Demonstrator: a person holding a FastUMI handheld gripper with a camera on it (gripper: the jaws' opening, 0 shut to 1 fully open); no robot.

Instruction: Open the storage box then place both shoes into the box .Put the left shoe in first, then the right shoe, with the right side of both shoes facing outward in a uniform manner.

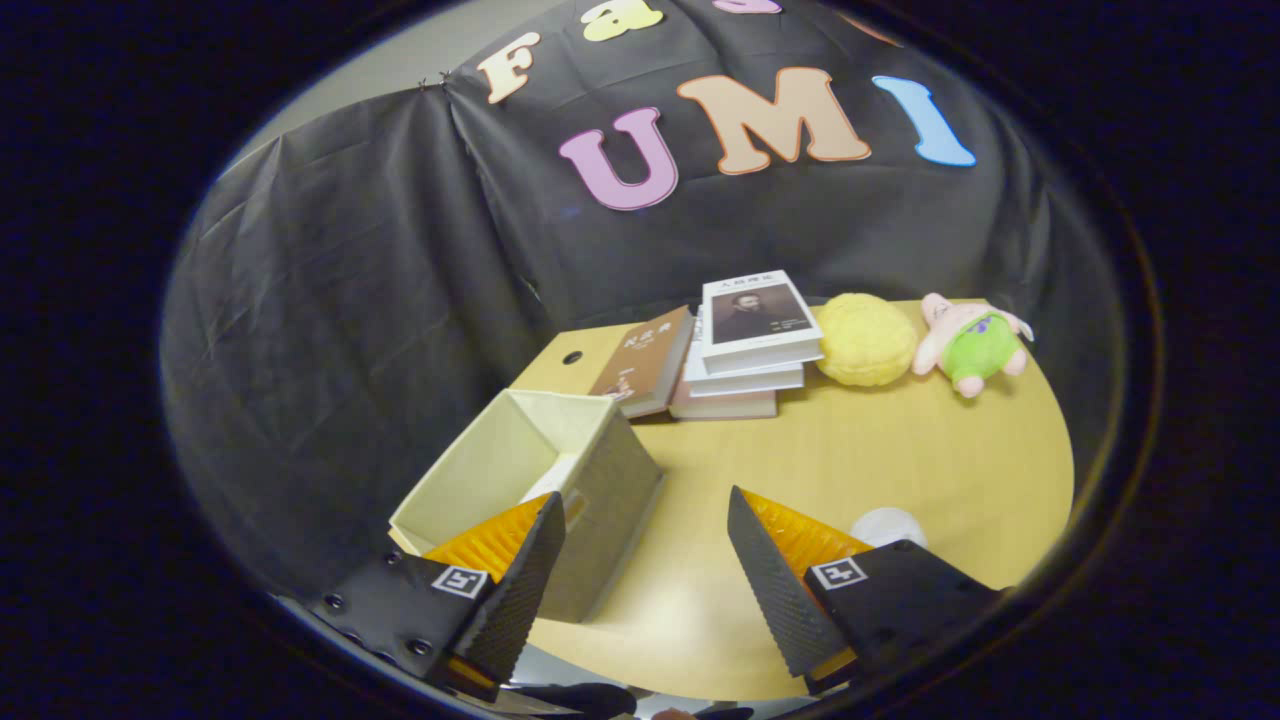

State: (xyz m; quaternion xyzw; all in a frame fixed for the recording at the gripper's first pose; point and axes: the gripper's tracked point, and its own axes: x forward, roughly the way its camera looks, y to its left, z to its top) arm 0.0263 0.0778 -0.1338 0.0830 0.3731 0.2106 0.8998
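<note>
Two fingers of the tongs are spread wide with nothing held between them. At ten o'clock from them, an open grey fabric storage box with a cream lining is seen on the counter, something white lying inside. At twelve o'clock, stacked books are seen.
</note>
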